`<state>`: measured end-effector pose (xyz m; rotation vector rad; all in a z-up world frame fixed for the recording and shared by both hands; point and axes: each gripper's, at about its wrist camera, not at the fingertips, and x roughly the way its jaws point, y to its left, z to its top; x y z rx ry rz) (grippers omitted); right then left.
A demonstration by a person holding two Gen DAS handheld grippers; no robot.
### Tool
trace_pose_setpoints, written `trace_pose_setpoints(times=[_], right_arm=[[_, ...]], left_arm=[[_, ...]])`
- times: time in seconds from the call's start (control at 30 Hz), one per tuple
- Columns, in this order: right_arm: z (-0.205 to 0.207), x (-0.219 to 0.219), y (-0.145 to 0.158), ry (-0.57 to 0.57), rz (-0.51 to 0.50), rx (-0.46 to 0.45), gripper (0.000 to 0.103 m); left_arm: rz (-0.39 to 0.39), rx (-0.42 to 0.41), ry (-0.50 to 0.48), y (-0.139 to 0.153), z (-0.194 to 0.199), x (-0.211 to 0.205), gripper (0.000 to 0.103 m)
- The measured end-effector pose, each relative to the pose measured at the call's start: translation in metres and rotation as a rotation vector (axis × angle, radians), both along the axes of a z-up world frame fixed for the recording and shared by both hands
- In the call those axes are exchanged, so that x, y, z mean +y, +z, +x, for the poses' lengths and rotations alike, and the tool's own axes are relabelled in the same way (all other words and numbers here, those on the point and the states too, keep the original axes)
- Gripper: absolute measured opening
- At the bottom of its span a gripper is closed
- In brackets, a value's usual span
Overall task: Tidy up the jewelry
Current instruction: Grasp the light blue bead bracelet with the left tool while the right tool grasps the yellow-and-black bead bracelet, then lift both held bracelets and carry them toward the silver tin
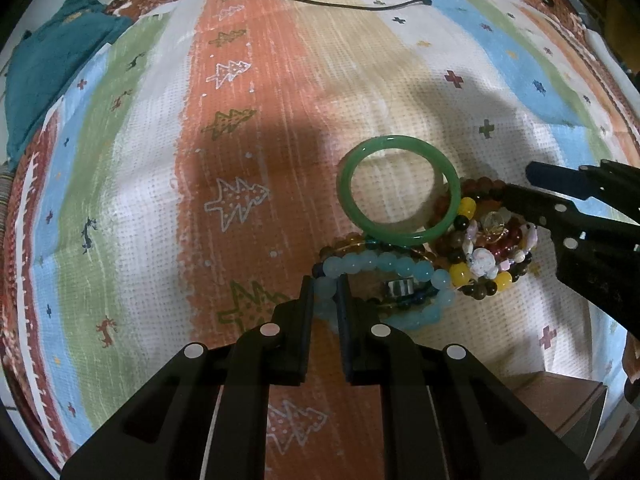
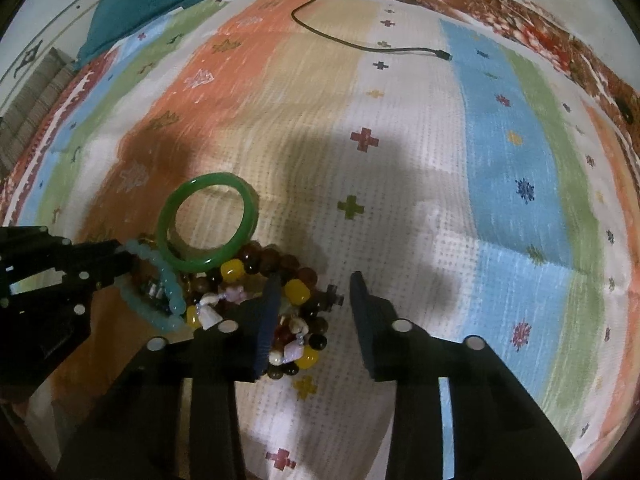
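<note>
Beads point(image 1: 384, 264) feel slippery and floppy, so my left gripper point(image 1: 325, 292) pinches the strand crosswise while my right gripper point(image 2: 316, 300) gapes empty.

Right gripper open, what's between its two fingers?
In the right wrist view, mostly bare patterned cloth lies inside the right gripper; only the bead bracelet pile edges past its left finger.
</note>
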<state>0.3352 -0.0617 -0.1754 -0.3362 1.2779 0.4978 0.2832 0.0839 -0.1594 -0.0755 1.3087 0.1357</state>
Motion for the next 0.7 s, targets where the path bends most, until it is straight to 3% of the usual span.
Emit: trace_pose_setpoints(times=[0.3,0.47,0.7], right_arm=[[-0.0045,0.0082,-0.0063,0.044,-0.033,0.005,0.028],[-0.0054,0.0073,-0.0081,0.046,-0.045,-0.002,0.013],[-0.0065,0.0050,-0.0025,0.050,-0.029,-0.011,0.013]], left_arm=[[-0.001,-0.001,0.000,-0.0004,-0.0009,-0.0015,0.011],[0.004,-0.002,-0.003,-0.0007,-0.0010,-0.0032,0.011],[0.000,-0.005,-0.003,0.0003,-0.0021,-0.0034,0.011]])
